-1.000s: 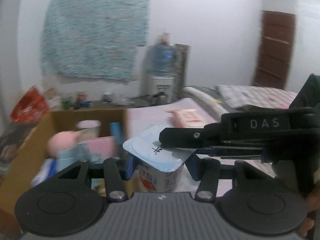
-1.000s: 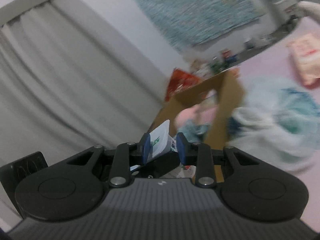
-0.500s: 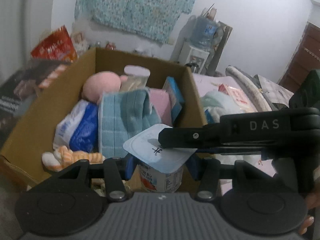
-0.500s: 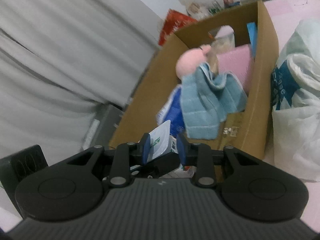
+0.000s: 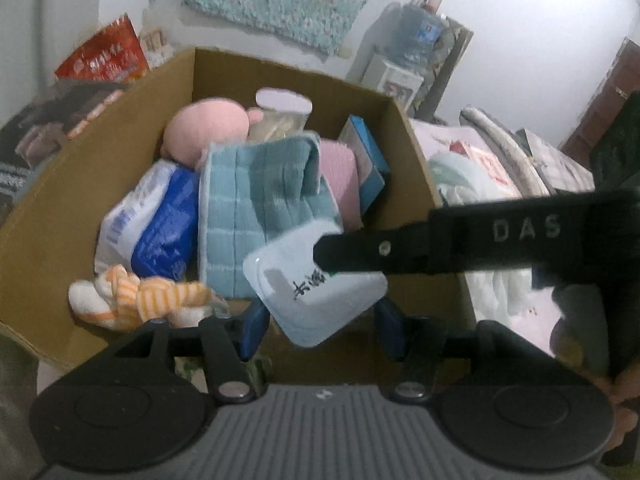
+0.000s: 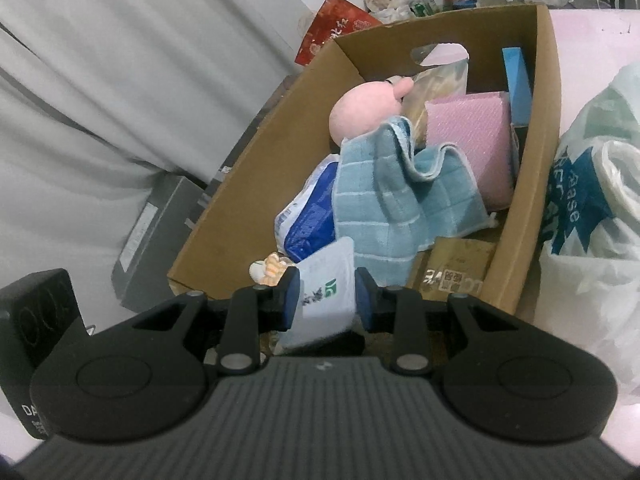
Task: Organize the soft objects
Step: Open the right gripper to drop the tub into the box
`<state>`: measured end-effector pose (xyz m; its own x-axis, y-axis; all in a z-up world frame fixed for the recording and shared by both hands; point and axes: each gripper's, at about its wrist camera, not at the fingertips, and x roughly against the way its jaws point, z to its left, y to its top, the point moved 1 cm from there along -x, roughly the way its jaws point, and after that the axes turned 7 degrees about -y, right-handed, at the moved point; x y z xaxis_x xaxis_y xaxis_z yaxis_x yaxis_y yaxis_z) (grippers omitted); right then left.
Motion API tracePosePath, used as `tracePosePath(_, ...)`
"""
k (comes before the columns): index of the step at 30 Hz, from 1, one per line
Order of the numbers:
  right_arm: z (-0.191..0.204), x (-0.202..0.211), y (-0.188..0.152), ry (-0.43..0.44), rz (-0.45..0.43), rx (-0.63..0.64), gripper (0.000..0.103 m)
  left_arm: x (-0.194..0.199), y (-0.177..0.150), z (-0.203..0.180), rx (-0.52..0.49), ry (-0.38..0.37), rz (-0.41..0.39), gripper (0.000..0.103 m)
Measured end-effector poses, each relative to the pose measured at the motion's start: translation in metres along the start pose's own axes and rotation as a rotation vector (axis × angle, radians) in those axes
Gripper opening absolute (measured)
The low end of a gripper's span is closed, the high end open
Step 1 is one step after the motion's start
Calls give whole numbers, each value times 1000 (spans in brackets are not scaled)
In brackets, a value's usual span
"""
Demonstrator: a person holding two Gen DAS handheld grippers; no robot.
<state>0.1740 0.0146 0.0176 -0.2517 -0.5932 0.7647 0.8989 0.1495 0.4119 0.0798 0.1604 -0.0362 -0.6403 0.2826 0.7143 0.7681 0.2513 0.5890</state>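
A sealed cup with a pale blue foil lid (image 5: 316,296) sits between the blue pads of my left gripper (image 5: 320,328), over the near end of a cardboard box (image 5: 412,148). My right gripper (image 6: 326,300) reaches in from the right and is shut on the lid (image 6: 326,294); its black finger (image 5: 360,254) lies across the lid. The box (image 6: 544,120) holds a pink plush (image 5: 208,130), a teal towel (image 5: 260,204), a blue-white pack (image 5: 160,224), a pink pad (image 6: 472,136) and an orange striped plush (image 5: 136,300).
A white plastic bag (image 6: 592,208) lies right of the box on the pink bed. A red packet (image 5: 104,56) and grey boxes (image 6: 152,232) stand left of the box. A water dispenser (image 5: 404,64) and a teal wall hanging are behind.
Both grippers moved with the cup from above the bed to over the box's near end and tilted downward. The cup's body is now hidden under its lid.
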Motion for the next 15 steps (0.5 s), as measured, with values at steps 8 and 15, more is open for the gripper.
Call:
tracePosePath(8, -3, -3, 4, -1, -7, -11, 31, 5, -3, 5, 25, -21, 3, 66)
tracePosePath(15, -2, 11, 5, 19, -60, -24, 35, 23, 0, 1, 13, -24, -49, 72)
